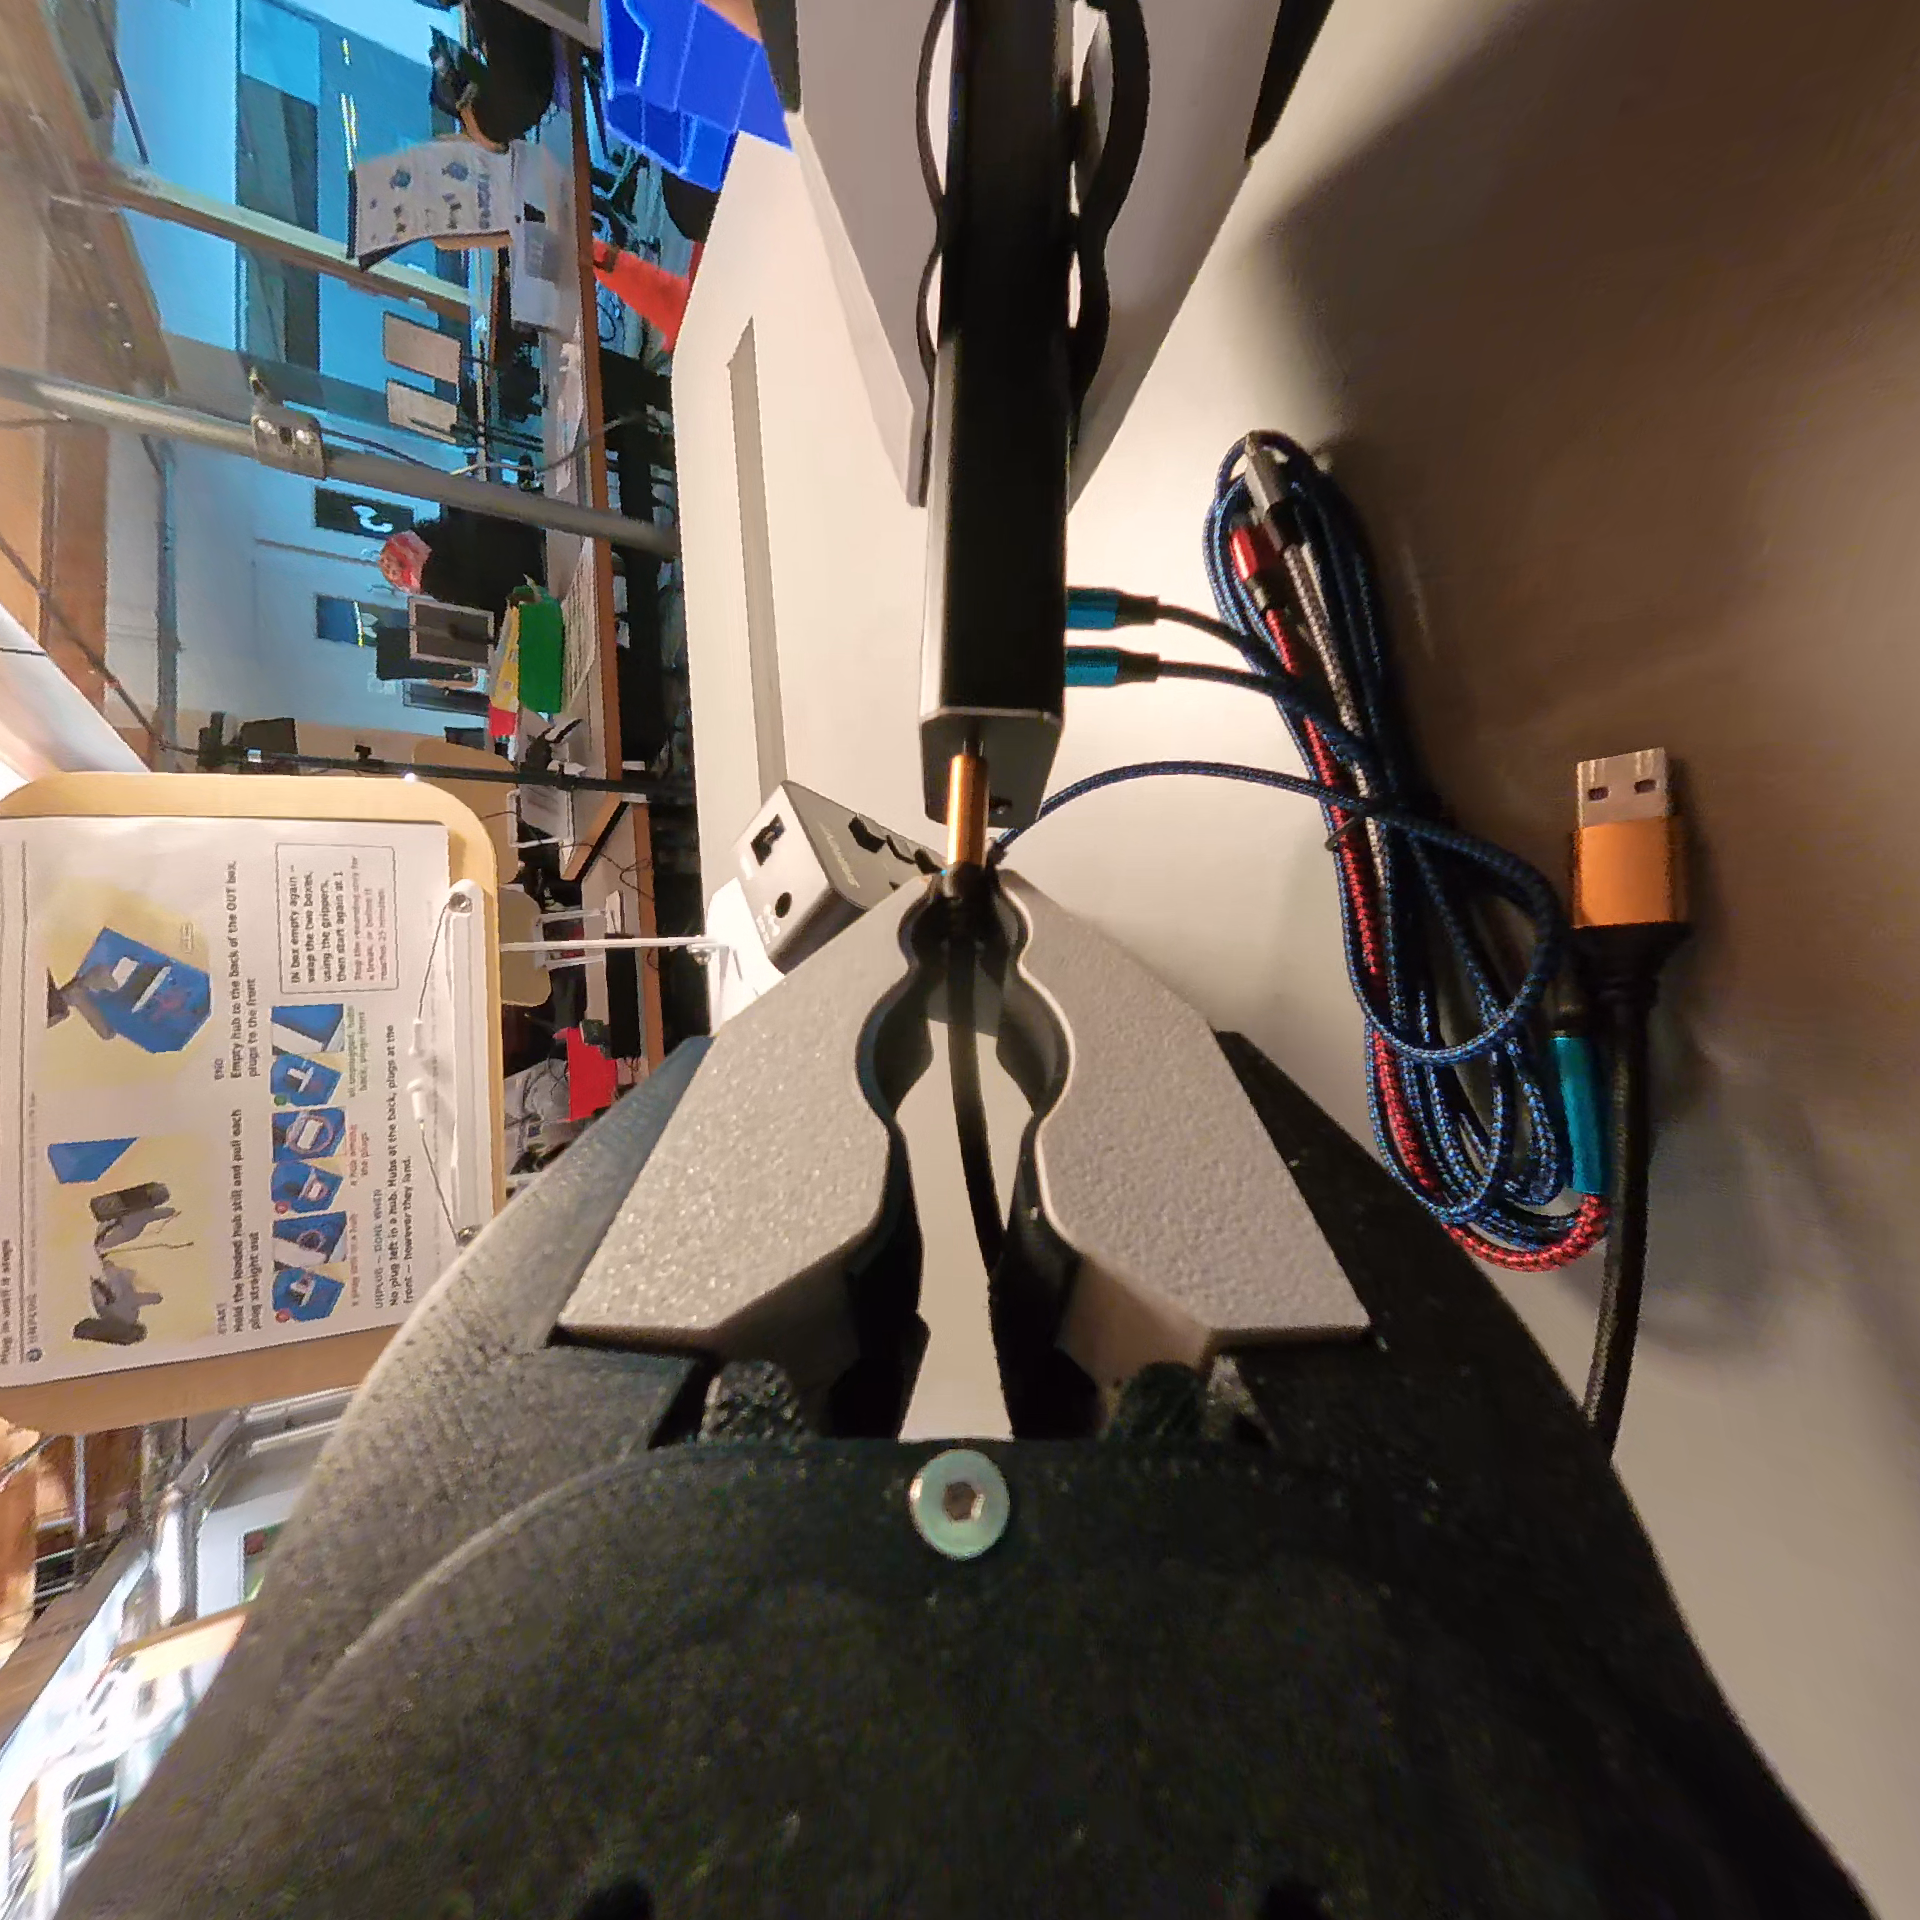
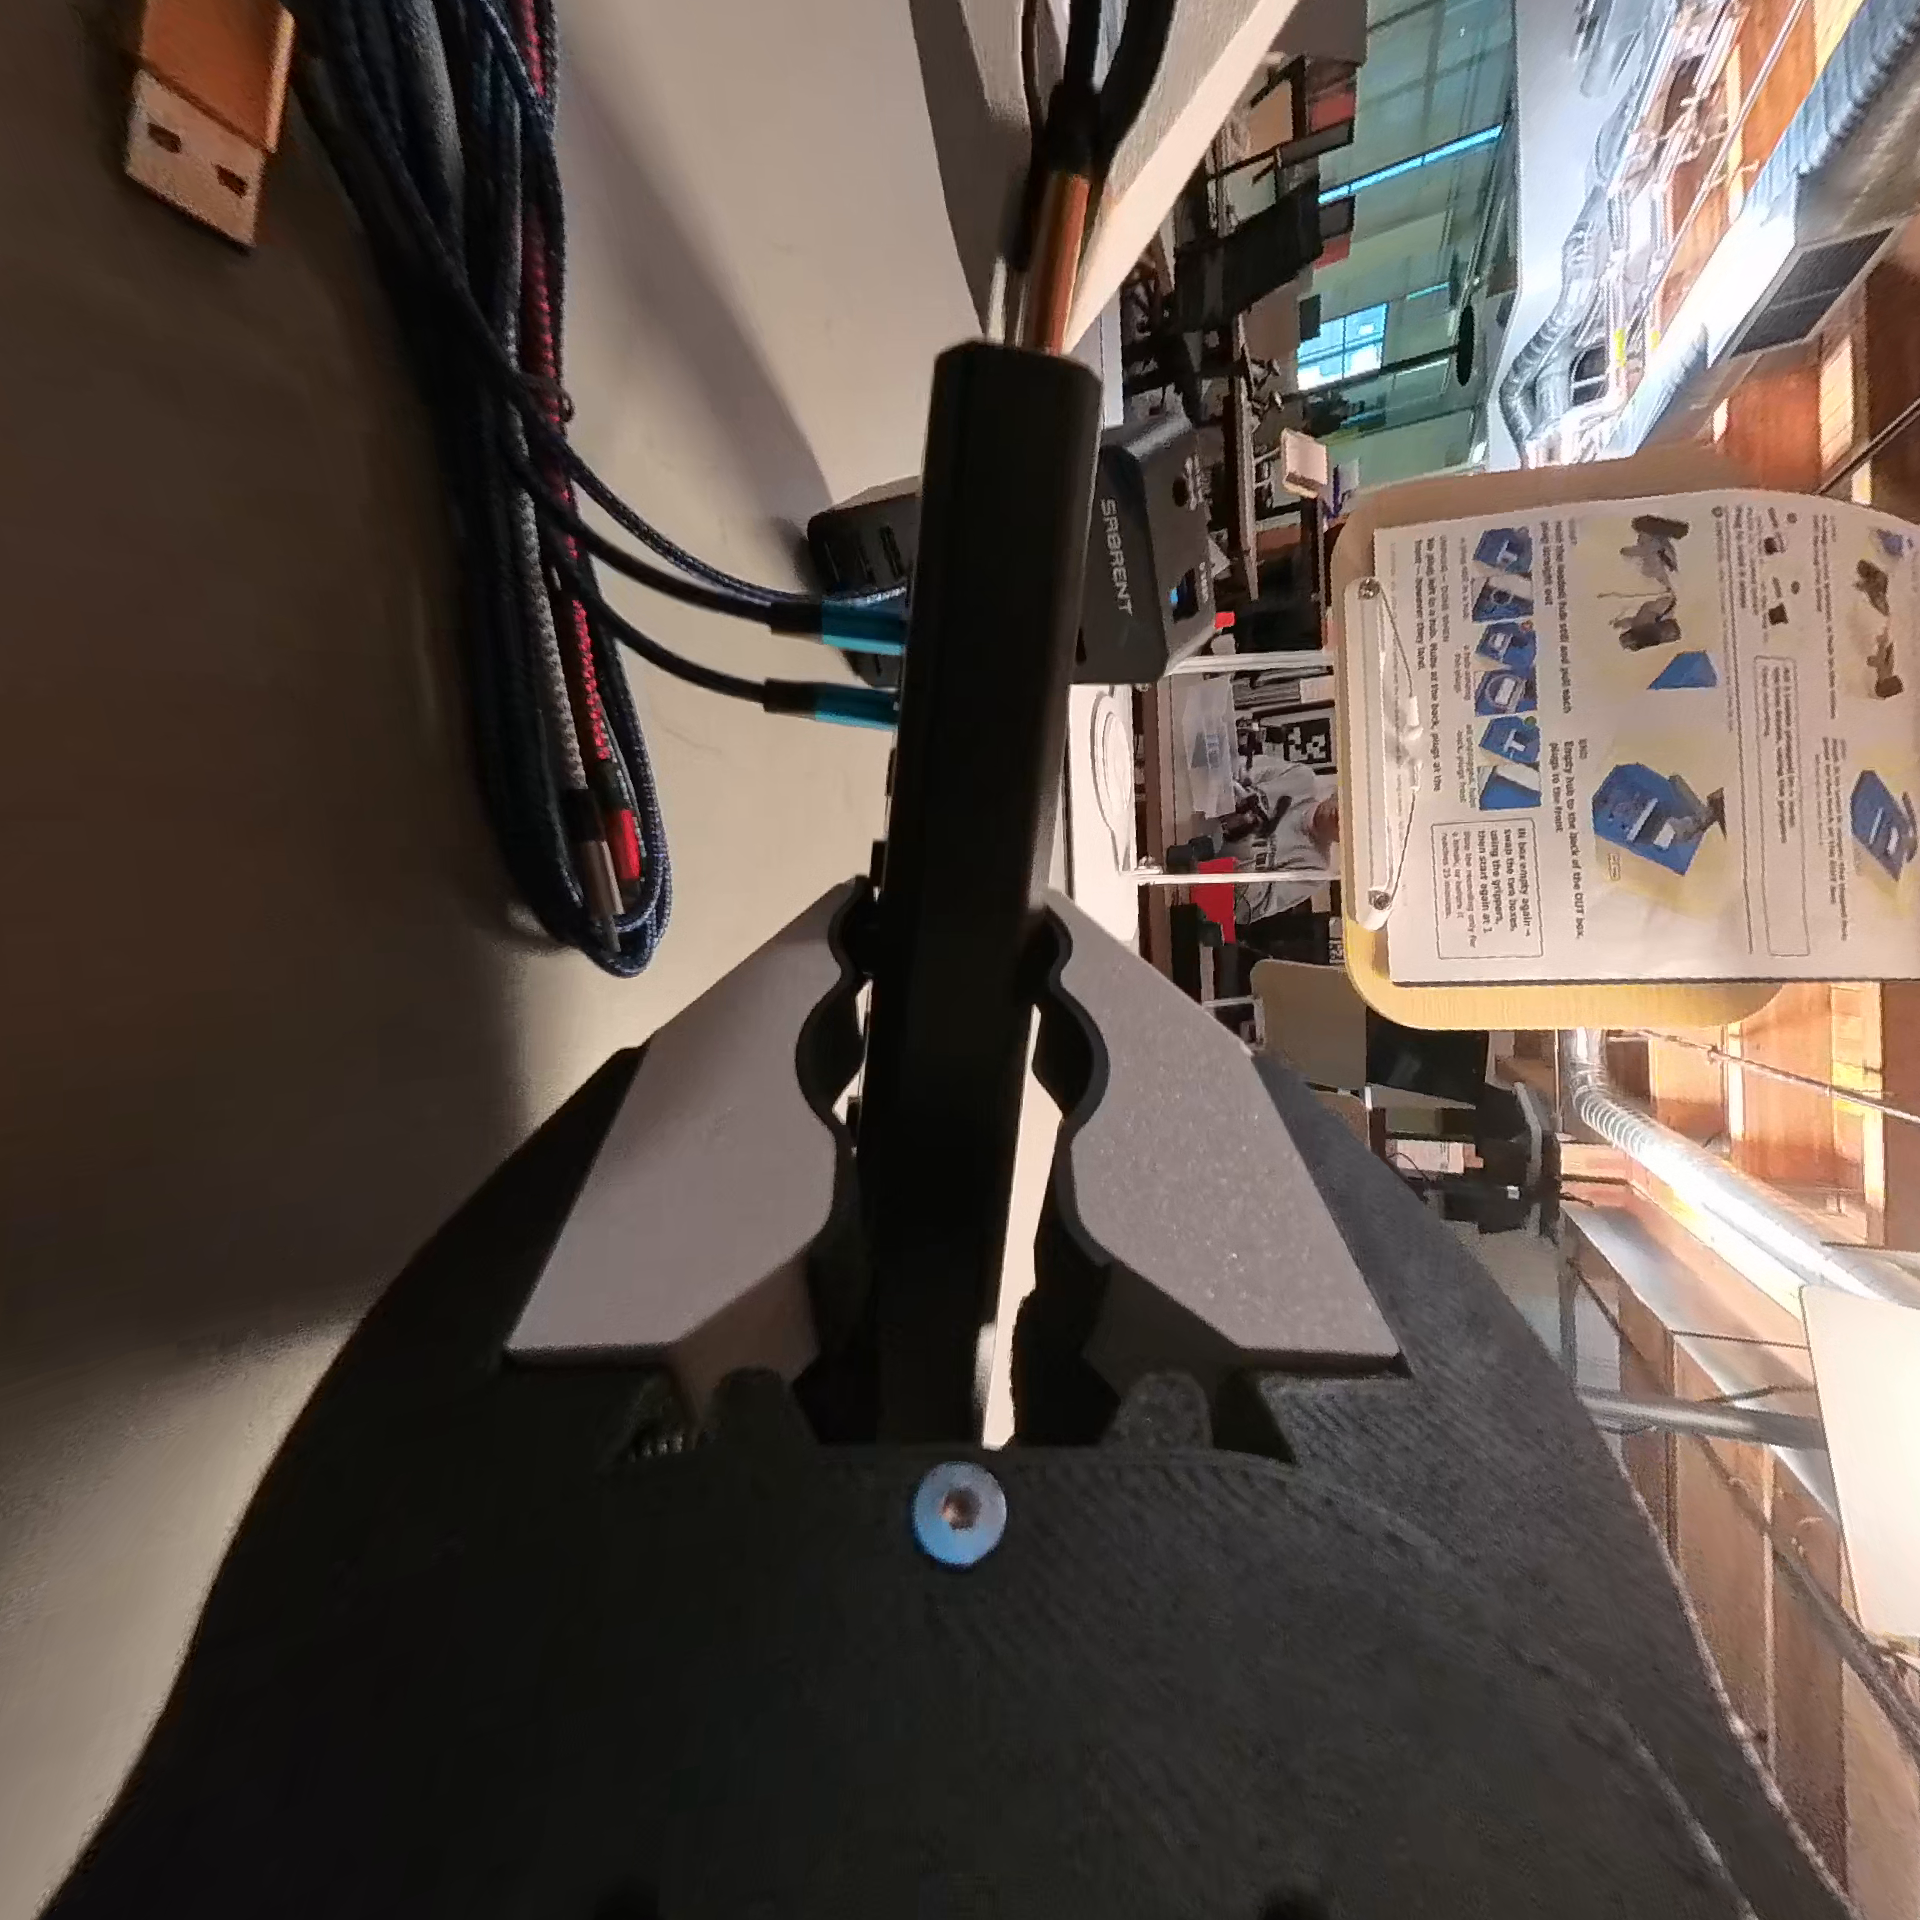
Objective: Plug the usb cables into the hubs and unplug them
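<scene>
A long black USB hub (image 1: 992, 468) is held in the air between my two grippers. My left gripper (image 1: 961, 883) is shut on the rear of an orange-sleeved USB plug (image 1: 968, 805) that sits in the hub's end port. Its black cable runs back between the fingers. My right gripper (image 2: 951, 935) is shut on the hub (image 2: 987, 675) at the opposite end. The orange plug (image 2: 1055, 260) shows at the far end there. Two teal plugs (image 1: 1101, 606) (image 2: 862, 623) sit in the hub's side ports.
A bundle of blue and red braided cables (image 1: 1434, 935) (image 2: 561, 623) lies on the white table beside a loose orange USB plug (image 1: 1626, 842) (image 2: 208, 114). A second grey hub (image 1: 821, 883) (image 2: 1132, 561) lies beyond. An instruction sheet on a stand (image 1: 208, 1091) (image 2: 1621, 748) stands behind it. My hands' fingertips stand some 9 cm from each other.
</scene>
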